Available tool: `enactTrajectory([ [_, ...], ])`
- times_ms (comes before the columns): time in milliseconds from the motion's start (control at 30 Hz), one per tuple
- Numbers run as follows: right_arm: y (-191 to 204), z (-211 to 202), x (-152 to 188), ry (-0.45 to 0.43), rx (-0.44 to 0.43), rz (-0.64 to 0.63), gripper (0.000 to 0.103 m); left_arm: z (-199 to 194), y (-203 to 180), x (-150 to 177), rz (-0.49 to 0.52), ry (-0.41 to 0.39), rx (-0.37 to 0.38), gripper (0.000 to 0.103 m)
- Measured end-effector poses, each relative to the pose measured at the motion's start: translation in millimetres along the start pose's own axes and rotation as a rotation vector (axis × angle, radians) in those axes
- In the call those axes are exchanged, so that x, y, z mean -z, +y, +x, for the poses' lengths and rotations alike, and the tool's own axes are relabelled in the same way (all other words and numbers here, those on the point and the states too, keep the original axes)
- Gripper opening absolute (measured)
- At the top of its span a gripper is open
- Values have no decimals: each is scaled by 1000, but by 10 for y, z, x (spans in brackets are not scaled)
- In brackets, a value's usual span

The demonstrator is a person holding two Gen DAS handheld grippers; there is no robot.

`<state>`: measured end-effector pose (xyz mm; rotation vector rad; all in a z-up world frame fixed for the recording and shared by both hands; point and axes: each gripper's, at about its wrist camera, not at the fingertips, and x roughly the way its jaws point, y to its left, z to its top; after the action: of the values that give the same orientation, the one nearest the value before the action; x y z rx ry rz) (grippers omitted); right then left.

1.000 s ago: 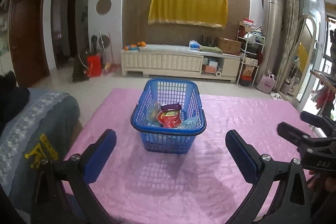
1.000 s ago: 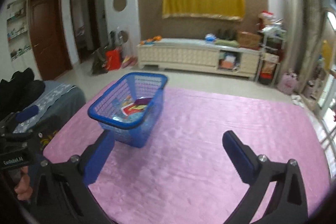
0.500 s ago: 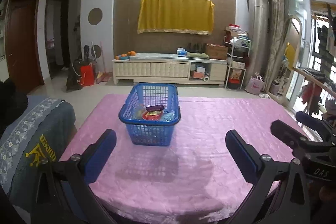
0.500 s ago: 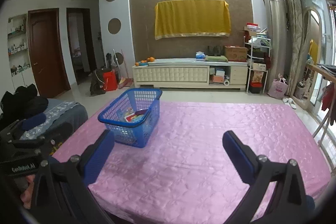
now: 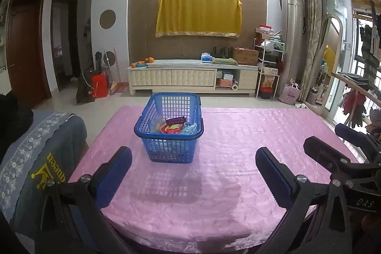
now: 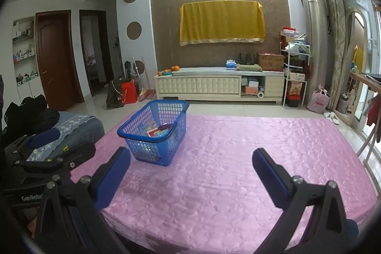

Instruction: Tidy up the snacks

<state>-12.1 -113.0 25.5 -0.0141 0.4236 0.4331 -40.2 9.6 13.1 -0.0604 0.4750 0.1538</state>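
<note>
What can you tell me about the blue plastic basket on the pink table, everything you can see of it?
The blue plastic lattice basket is rectangular, with grid-holed walls, a thick solid rim and a handle folded down along that rim. It stands upright on the pink quilted tablecloth, toward the table's left side, casting a shadow forward. Inside lie several snack packets, one red, one dark, others pale blue. Nothing else touches it; both claws are short of it.

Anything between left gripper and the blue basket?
Nothing: only bare pink tablecloth lies between the open left gripper and the blue basket, seen in the left wrist view.
</note>
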Motion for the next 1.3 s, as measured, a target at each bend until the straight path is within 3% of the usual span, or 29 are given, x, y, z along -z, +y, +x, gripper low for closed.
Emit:
enactTrajectory([
  [267, -13, 43, 14, 15, -4, 5, 103, 39, 69, 47, -54, 30, 31, 103],
  [1300, -9, 90, -1, 56, -8, 21, 103, -10, 33, 13, -43, 39, 4, 103],
])
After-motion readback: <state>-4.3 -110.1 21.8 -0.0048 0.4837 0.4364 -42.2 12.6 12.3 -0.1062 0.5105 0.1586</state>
